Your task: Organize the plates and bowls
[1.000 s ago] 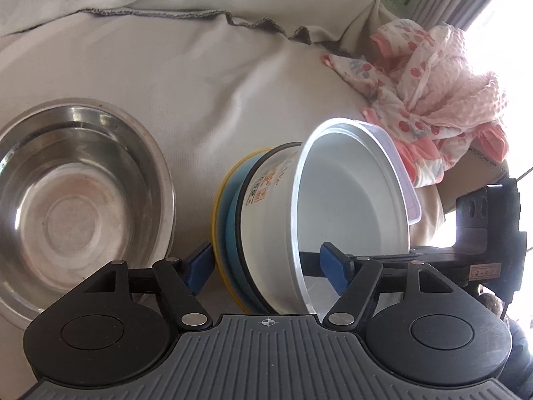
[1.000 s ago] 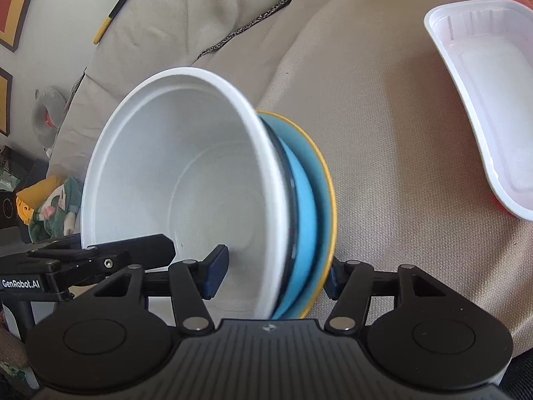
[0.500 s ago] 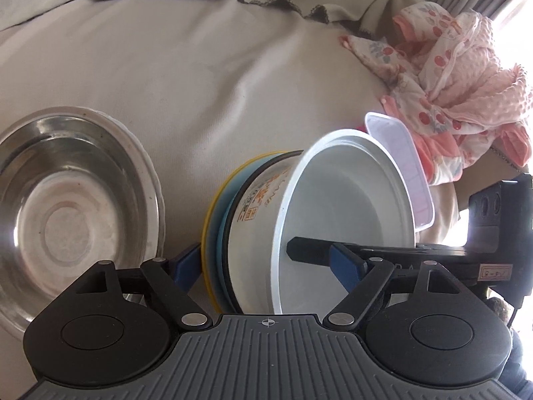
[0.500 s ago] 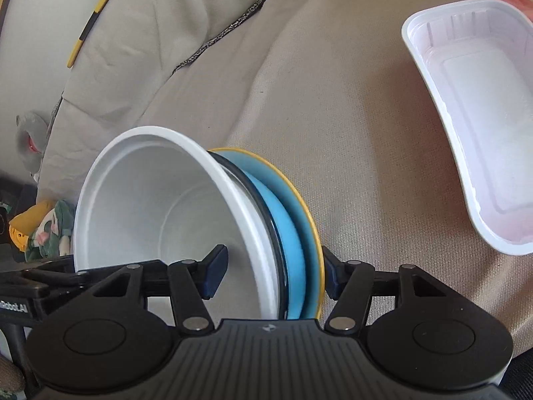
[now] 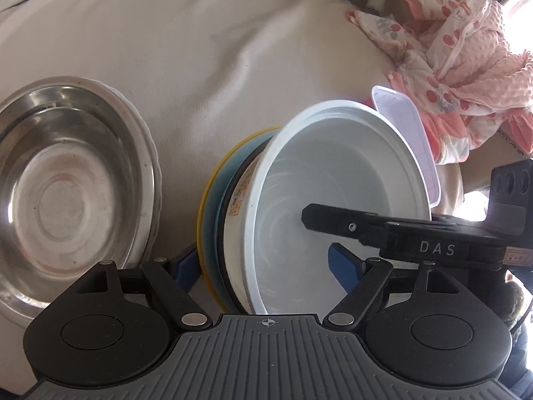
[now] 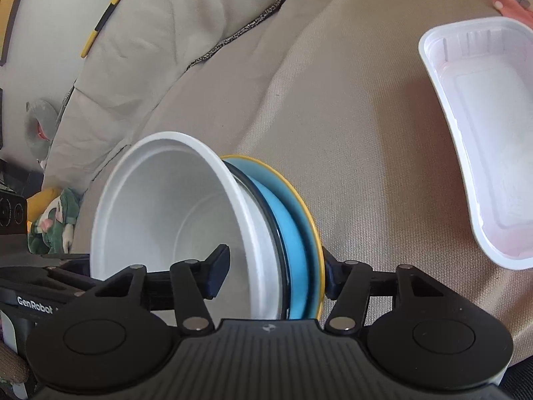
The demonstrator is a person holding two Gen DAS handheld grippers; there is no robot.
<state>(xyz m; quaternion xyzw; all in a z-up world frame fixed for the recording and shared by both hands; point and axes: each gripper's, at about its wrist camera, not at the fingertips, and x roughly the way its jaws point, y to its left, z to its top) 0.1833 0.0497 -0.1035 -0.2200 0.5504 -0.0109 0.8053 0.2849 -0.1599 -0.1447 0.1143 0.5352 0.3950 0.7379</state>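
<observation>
A tilted stack, white bowl [image 5: 336, 200] nested on blue plate [image 6: 293, 233], is clamped at its edges by the left gripper [image 5: 266, 266] and right gripper [image 6: 273, 273]. A steel bowl [image 5: 66, 193] lies just left; bare cloth [image 6: 349, 133] separates the stack from a white tray [image 6: 483, 133].

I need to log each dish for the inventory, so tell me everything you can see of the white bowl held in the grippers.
The white bowl is a deep round bowl, matte plain white inside, apparently plastic or foam, empty, with orange print on its outer wall. It is tipped on its side, nested in a black-rimmed dish against a blue plate with a yellow edge. The left gripper and right gripper each clamp this stack, one finger inside the bowl, above the beige cloth.
</observation>
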